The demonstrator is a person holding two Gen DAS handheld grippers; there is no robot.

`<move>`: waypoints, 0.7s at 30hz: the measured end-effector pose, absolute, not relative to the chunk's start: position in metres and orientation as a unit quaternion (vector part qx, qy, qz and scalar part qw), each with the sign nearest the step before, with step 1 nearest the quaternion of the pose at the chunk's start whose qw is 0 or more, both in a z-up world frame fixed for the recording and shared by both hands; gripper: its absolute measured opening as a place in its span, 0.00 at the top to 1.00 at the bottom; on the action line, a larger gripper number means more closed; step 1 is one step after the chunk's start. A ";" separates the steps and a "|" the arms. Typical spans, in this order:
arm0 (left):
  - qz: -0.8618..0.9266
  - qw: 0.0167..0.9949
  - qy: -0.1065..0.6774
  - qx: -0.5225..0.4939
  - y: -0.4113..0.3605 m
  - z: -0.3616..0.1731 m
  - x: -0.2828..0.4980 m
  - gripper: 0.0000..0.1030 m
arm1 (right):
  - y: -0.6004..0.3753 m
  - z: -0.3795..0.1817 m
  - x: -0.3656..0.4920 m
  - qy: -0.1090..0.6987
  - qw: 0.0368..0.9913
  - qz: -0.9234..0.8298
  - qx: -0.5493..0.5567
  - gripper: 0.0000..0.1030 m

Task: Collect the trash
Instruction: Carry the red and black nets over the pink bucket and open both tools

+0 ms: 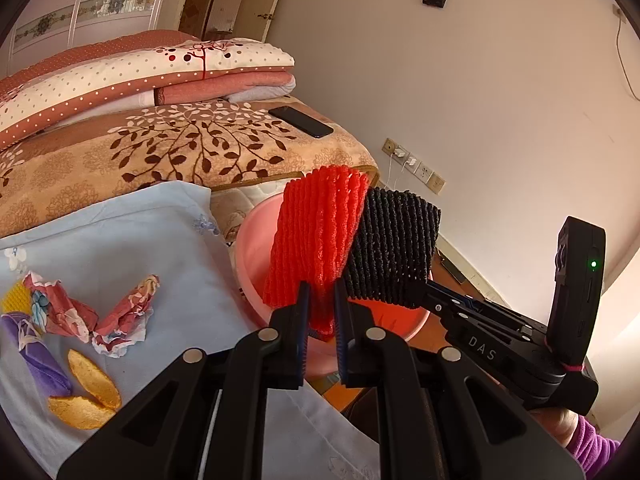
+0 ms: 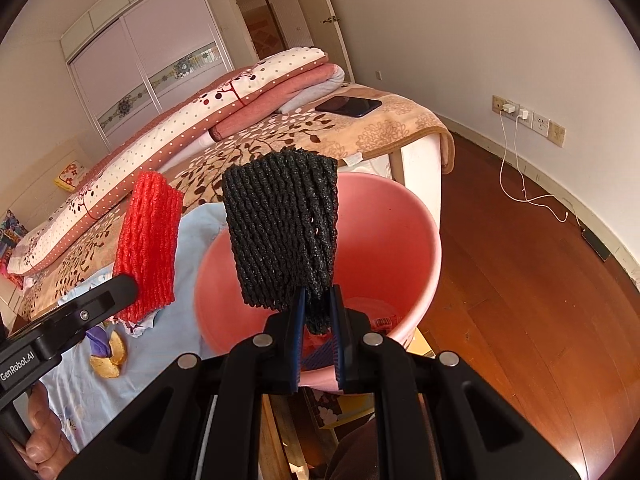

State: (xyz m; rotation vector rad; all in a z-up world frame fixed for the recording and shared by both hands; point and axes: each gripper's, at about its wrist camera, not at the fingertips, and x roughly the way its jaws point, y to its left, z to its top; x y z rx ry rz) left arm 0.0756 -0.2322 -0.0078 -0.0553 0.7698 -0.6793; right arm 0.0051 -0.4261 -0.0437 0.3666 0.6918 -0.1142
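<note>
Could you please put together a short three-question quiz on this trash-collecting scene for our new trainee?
1. True or false: the left claw is shut on the red foam net.
2. Which does the right claw hold: A) the black foam net, B) a peel, C) crumpled paper?
3. Fill in: both nets hang over the pink ____.

Key: 1 true; 2 A; 3 bucket.
</note>
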 end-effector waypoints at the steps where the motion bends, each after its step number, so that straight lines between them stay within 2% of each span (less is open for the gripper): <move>1: -0.326 0.869 0.370 -0.026 -0.235 -0.009 0.077 0.89 | -0.428 -0.045 0.005 0.337 0.923 -0.058 0.179 0.89; 11: -0.329 0.854 0.402 -0.028 -0.255 -0.024 0.088 0.88 | -0.440 -0.054 0.003 0.345 0.917 -0.072 0.187 0.89; 12: -0.329 0.852 0.407 -0.030 -0.255 -0.026 0.090 0.85 | -0.440 -0.054 0.003 0.345 0.917 -0.072 0.188 0.89; 15: -0.329 0.846 0.417 -0.041 -0.254 -0.031 0.092 0.67 | -0.441 -0.056 0.005 0.347 0.916 -0.073 0.189 0.89; 21: -0.323 0.848 0.417 -0.046 -0.248 -0.031 0.093 0.66 | -0.439 -0.059 0.007 0.351 0.914 -0.071 0.193 0.89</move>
